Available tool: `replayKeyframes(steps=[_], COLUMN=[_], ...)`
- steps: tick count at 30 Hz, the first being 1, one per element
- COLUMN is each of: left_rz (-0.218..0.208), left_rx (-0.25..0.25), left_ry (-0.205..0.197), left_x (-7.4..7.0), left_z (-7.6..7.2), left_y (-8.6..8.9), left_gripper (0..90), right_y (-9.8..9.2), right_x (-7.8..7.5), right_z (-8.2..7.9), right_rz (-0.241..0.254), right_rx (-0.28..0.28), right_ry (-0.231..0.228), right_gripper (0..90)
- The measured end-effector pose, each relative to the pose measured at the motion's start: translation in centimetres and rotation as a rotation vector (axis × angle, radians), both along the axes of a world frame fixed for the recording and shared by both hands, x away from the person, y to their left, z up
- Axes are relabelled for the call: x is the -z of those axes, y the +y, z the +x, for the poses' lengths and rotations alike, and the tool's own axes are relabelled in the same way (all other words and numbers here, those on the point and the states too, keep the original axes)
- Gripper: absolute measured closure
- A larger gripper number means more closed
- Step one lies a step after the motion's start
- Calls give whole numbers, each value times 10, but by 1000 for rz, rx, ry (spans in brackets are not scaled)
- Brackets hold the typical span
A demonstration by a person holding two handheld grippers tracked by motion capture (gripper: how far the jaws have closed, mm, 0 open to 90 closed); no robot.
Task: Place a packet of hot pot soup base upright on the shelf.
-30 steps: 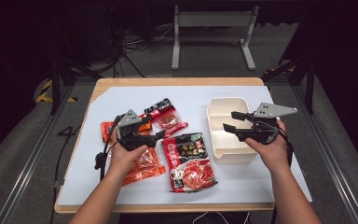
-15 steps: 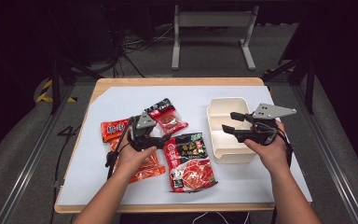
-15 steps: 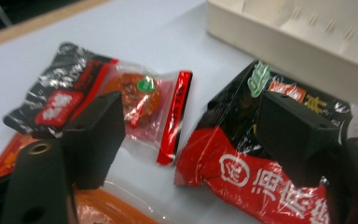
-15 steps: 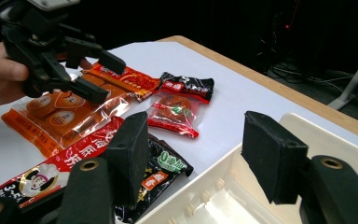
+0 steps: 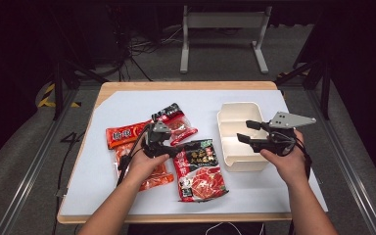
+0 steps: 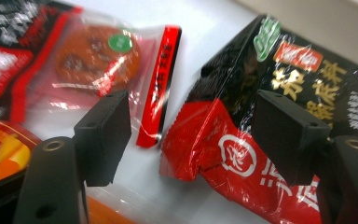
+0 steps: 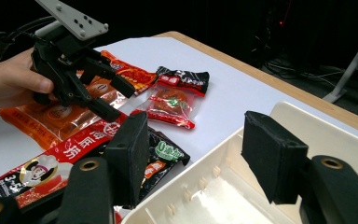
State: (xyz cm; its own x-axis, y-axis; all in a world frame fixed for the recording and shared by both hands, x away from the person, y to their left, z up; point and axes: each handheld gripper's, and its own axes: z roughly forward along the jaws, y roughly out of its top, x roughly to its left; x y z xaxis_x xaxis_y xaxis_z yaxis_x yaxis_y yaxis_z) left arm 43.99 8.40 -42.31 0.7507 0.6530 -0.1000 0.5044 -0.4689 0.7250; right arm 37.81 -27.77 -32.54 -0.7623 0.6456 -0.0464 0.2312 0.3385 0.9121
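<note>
Two grippers are in play, and we note one change over the last second: the left gripper [image 5: 169,149] has travelled rightward from the orange packets and now sits at the upper left corner of the large black-and-red foil soup-base packet [image 5: 199,169]. In the left gripper view its jaws stand spread, one on each side of that packet's crimped corner [image 6: 205,140], with nothing yet between the pads. We judge that a pinch on this corner is the step in hand, and that the packet is bound for the cream rectangular plastic tray [image 5: 230,117].

The right gripper [image 5: 247,132] has kept its station over the tray's near half throughout. Its jaws are likewise parted and empty, straddling the tray's left wall [image 7: 205,163]. We take this as bracing or waiting, not grasping.

The packet lies flat on the white table cover [image 5: 122,107], centre front, just left of the tray and apart from it.

Surrounding items:
- a small clear-and-red sachet with a black header [image 5: 176,122] lies just behind the left gripper, its red edge close to the left jaw pad [image 6: 105,135];
- two orange-red flat pouches [image 5: 125,134] lie under and beside the left hand [image 5: 144,164].

Obstructions: the sachet's edge may be caught with the corner if the jaws close wide. The right gripper occupies the space above the tray and would need to clear before a packet goes in.
</note>
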Motion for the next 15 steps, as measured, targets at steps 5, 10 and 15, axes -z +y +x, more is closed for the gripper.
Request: replayKeyframes(steps=[5, 10, 15], left_rz=[24, 15, 42], left_rx=[-2, 35, 36], left_ry=[28, 87, 148], left_x=[3, 6, 11], left_z=[2, 5, 9], left_y=[-1, 0, 1], left_gripper=[298, 317, 343], right_y=[-2, -1, 0], right_x=[1, 2, 3], right_z=[-2, -3, -3], right_rz=[-1, -13, -17], right_rx=[6, 10, 9], right_ry=[3, 12, 16], right_gripper=[417, 414, 412])
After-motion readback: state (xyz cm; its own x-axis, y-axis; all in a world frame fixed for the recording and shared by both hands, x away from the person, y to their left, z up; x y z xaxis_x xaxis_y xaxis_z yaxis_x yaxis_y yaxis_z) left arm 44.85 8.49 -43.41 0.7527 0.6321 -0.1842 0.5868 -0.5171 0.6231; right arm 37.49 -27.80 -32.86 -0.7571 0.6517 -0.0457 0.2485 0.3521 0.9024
